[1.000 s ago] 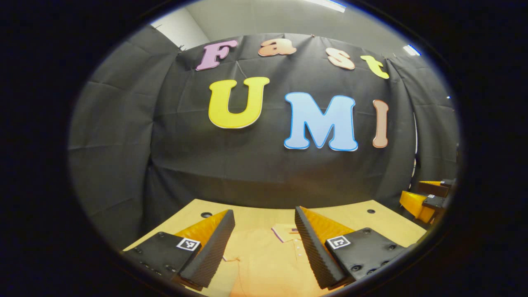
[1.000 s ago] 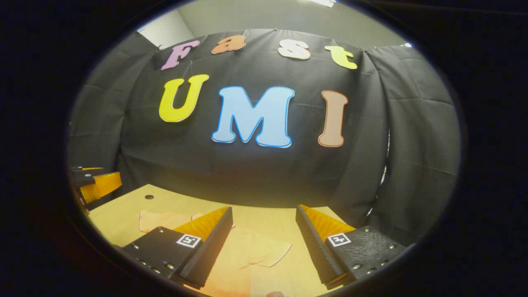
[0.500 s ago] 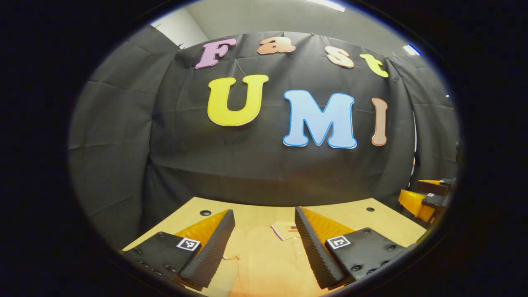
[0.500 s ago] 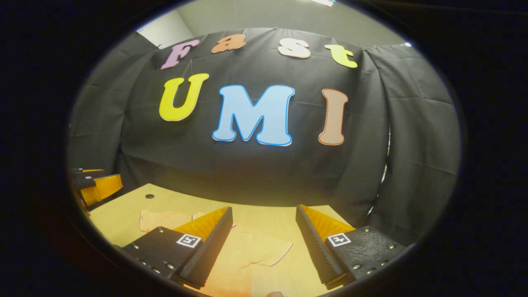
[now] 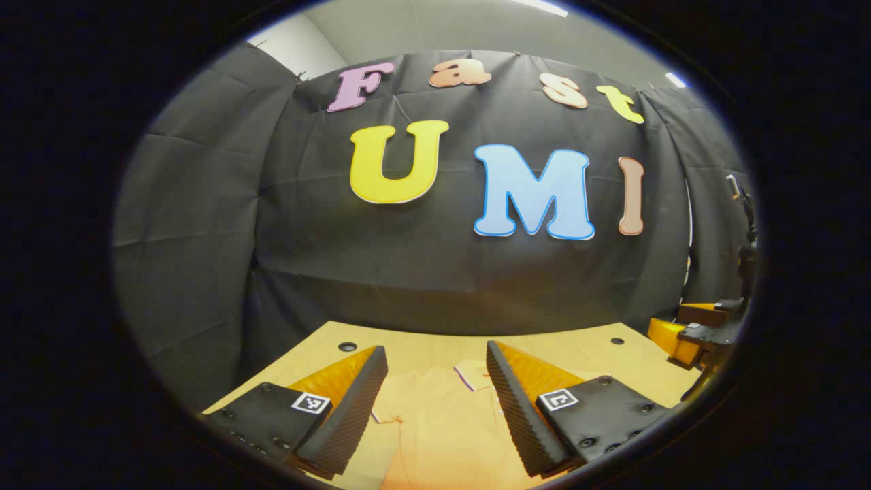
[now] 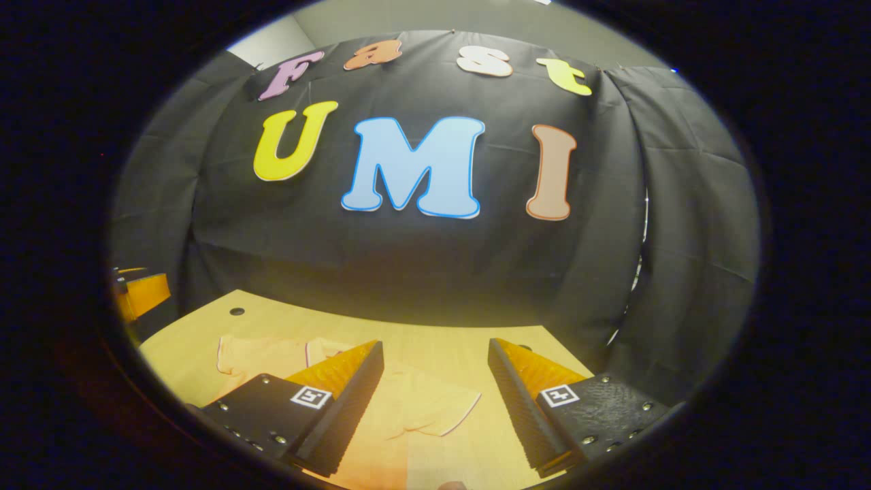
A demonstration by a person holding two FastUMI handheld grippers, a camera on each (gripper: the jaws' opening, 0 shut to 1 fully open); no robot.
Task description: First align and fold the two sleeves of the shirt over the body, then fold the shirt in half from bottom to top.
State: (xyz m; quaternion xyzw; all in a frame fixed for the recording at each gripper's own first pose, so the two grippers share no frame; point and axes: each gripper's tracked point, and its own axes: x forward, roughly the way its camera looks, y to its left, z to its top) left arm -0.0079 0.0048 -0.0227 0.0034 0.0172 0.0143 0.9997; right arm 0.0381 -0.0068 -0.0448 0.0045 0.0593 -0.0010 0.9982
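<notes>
Tongs on both hands stood wide open, gripping nothing. Left tongs [image 5: 435,401] hung above the bench [image 5: 408,344], and the shirt [image 5: 442,429] lay flat at bottom centre of the left gripper view, its collar [image 5: 471,373] pointing up-frame, so the body ran straight away along the fingers. Right tongs [image 6: 435,401] had the spread sleeve [image 6: 429,412] right between their fingers, low centre of the right gripper view, jutting toward the lower right. By my read that hand was nearer a sleeve.
</notes>
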